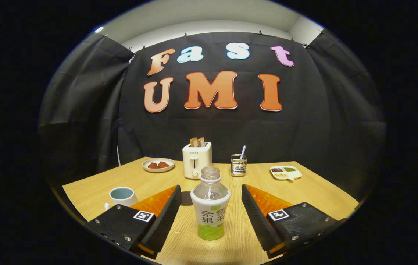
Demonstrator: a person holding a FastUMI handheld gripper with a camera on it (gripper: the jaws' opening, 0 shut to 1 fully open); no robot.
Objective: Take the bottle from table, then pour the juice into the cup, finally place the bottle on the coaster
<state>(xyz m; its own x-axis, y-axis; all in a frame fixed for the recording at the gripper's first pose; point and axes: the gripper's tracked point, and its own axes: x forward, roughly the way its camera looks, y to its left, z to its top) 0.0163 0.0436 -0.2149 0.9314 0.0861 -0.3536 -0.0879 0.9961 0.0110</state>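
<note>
1. We see the bottle (210, 203) standing upright on the wooden table (319, 191), long axis vertical, its uncapped mouth pointing straight up; it holds a little green juice at the bottom.
2. The gripper (211, 202) has its fingers spread wide, one on each side of the bottle, and neither touches it.
3. Left of the bottle, beyond the left finger, stands the cup (122, 196).
4. Just behind the bottle to its left, a dark round coaster (186, 198) lies flat, partly hidden by the finger.
5. Further behind the bottle we find a toaster (196, 159) with two slices up, a plate (158, 165) to its left, a metal holder (238, 164) and a divided dish (285, 172) to the right.
6. Black cloth walls the booth behind the table.
</note>
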